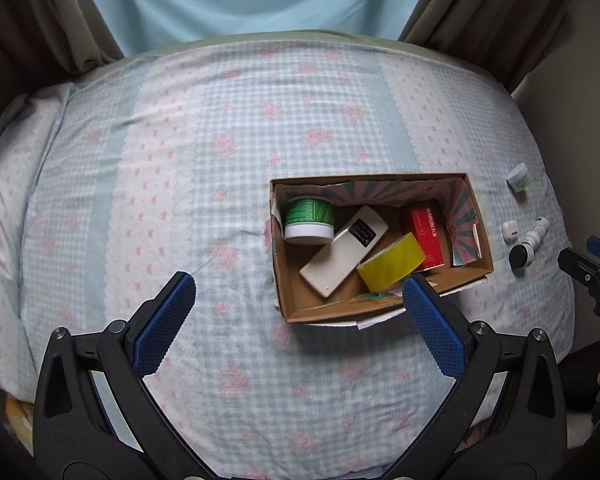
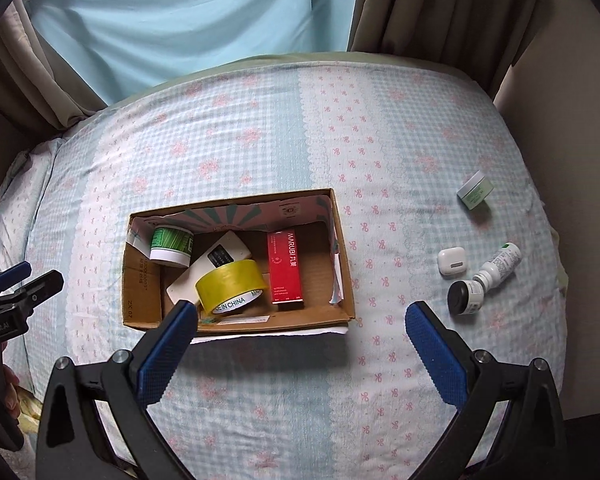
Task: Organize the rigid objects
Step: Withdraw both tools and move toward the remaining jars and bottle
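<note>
Cardboard box is sitting mid-bed on the checked bedspread, and we are already partway through the sorting, by our reading. Inside it we are seeing a green-labelled jar tipped on its side in the far left corner, a white flat device lying diagonally, a yellow tape roll leaning on it, and a red carton lying flat.

We are holding both tools empty above the bed. Our left gripper is hanging with its jaws spread wide, its right finger over the box's near edge. Our right gripper is likewise gaping, nothing between the pads, hovering just in front of the box.

Four pieces are waiting to the right of the box, well apart from it: a small pale-green jar farthest back, a white earbud case, a white bottle and a black-lidded pot.

We are judging the step in hand as the reach for one of these, most likely with our right tool. The bottle is lying down, its long axis running diagonally, the neck end pointing near-left toward the pot and nearly touching it, the base pointing far-right. The next move is calling for swinging right, turning the jaws across that axis, and closing on the body without nudging the pot.
</note>
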Motion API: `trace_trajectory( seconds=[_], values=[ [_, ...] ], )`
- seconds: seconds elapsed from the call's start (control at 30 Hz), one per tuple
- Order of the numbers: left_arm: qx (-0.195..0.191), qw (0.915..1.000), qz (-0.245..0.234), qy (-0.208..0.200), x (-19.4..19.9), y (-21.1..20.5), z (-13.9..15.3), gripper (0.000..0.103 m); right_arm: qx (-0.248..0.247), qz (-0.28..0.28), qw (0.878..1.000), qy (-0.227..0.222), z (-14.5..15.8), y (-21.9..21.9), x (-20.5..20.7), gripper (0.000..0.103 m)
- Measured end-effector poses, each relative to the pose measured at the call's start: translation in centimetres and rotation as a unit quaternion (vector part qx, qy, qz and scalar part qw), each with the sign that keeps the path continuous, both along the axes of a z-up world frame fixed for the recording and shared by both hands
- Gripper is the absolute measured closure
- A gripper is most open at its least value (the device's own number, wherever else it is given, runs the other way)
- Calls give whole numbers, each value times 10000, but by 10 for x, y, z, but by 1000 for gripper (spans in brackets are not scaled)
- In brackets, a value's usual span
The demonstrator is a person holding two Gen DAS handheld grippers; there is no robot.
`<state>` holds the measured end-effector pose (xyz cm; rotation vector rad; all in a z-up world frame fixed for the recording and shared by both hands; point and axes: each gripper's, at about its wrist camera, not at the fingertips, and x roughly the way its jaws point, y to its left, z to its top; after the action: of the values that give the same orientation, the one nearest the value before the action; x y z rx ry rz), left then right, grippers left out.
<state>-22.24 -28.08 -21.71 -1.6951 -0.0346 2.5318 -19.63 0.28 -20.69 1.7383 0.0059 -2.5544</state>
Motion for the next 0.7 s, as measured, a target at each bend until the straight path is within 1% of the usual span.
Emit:
trace_trajectory(
  seconds=[0.1,0.2,0.33,0.4,0.47,0.5,0.6,0.7],
  values=[
    [-65,9999,105,98,17,7,11,0,118,104,9998,112,14,12,10,0],
    [-18,9994,236,247,37,20,24,0,238,2,9996,128,23,33,19,0],
    [-24,9977,471,495,68,53,39,0,134,-112,9997,150,30,75,27,0],
    [36,9966,601,568,83,74,43,0,122,-80,9997,185,33,98,32,0],
    [171,9963,616,578,95,100,44,0,111,-69,9997,196,34,124,36,0],
    [207,9965,573,577,98,115,44,0,74,-81,9998,180,34,138,38,0],
    [138,9979,404,491,104,164,42,0,-24,-143,9997,197,35,183,46,0],
    [264,9981,333,445,109,209,39,0,-122,-216,9995,205,33,226,51,0]
  ],
)
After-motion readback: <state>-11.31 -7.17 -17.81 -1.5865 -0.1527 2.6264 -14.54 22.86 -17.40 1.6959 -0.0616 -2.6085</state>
